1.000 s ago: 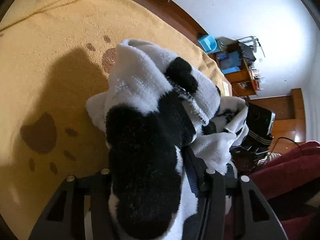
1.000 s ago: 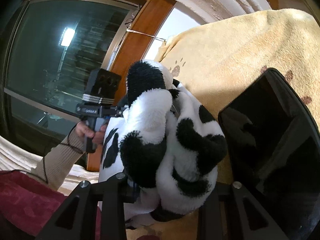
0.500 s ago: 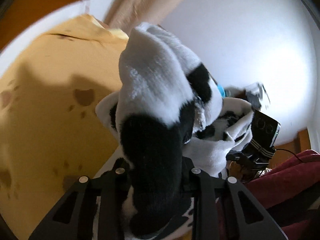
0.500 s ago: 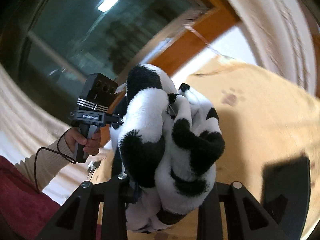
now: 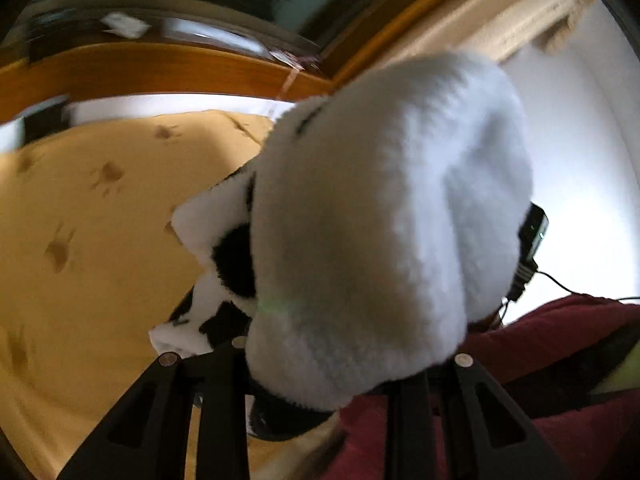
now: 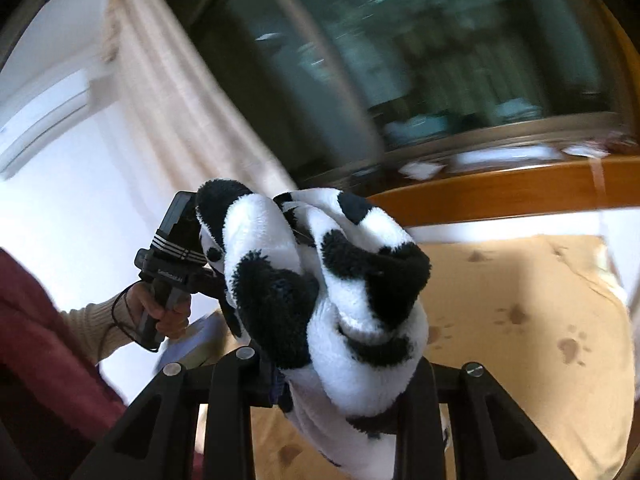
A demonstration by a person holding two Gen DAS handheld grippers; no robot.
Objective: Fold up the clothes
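A fluffy white fleece garment with black patches (image 5: 380, 220) hangs bunched in the air above the yellow blanket (image 5: 80, 240). My left gripper (image 5: 320, 364) is shut on one thick fold of it, which fills most of the left wrist view. My right gripper (image 6: 332, 360) is shut on another bunch of the same garment (image 6: 348, 280). In the right wrist view, a hand (image 6: 168, 312) holds the left gripper's black handle (image 6: 168, 276) just behind the fleece. The right gripper's body (image 5: 532, 240) peeks out behind the fleece in the left wrist view.
The yellow paw-print blanket (image 6: 520, 300) covers the bed below. A wooden sill (image 6: 500, 192) and dark window (image 6: 440, 60) run behind it, with a pale curtain (image 6: 168, 100) beside. The person's dark red clothing (image 5: 560, 360) is close on the near side.
Both grippers have risen and rolled with the garment, lifting it higher above the blanket. The views swung from the bed up to the window and wall. Both grips kept hold.
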